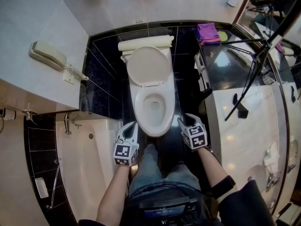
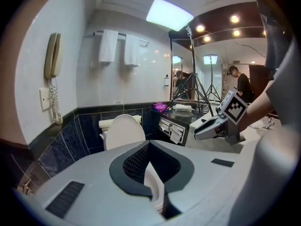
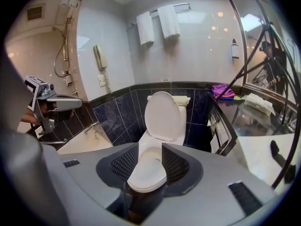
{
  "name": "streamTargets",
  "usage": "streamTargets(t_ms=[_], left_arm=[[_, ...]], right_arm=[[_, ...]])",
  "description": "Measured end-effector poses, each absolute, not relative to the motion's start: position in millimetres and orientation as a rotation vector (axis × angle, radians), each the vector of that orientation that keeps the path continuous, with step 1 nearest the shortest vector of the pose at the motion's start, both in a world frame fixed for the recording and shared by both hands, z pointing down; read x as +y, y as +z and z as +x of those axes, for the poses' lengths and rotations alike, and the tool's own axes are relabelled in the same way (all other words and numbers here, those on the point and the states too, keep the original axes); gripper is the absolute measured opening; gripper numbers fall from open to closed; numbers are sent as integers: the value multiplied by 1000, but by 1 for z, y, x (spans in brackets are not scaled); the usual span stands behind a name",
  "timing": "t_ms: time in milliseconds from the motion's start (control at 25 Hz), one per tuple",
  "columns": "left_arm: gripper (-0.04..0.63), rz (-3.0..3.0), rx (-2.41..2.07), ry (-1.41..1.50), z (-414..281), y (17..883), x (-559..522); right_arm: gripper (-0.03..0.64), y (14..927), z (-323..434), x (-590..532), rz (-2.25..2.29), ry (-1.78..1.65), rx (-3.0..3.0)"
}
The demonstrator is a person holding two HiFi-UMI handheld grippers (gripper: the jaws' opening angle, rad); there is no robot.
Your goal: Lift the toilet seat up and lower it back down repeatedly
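Right now the toilet seat [image 1: 140, 108] lies flat on the bowl [image 1: 154, 106], long axis pointing from the raised lid [image 1: 149, 66] toward you. Your right gripper [image 1: 181, 121] is open and empty; your left gripper [image 1: 132, 125] is closed, holding nothing.

White toilet seat [image 1: 139, 111], an oval ring, lies down flat on the bowl rim, front end toward the person. In the right gripper view, the front edge of the seat [image 3: 146, 186] looks level and closed onto the bowl. White oval lid [image 1: 149, 66] stands raised, tipped back against the tank behind, well clear of the seat. Lid upright in the gripper views too [image 3: 162, 116] [image 2: 123, 131]. Toilet sits against the dark tiled wall [image 1: 106, 79].
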State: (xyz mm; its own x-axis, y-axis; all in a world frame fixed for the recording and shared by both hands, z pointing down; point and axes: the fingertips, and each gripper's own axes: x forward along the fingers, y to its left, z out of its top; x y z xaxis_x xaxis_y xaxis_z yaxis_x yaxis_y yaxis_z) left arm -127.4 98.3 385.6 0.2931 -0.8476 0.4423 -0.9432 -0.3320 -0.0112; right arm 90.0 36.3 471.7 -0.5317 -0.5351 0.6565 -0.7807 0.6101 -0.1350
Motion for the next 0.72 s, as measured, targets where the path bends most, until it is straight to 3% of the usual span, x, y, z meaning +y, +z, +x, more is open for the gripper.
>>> streamTargets(t_ms=[320, 720], left_arm=[[-9, 2382, -1545, 546, -113, 474, 62], [-9, 2400, -1545, 519, -79, 597, 52]], right_arm=[[213, 600, 108, 18, 1098, 897, -2170], [213, 802, 94, 32, 1088, 1417, -2044]])
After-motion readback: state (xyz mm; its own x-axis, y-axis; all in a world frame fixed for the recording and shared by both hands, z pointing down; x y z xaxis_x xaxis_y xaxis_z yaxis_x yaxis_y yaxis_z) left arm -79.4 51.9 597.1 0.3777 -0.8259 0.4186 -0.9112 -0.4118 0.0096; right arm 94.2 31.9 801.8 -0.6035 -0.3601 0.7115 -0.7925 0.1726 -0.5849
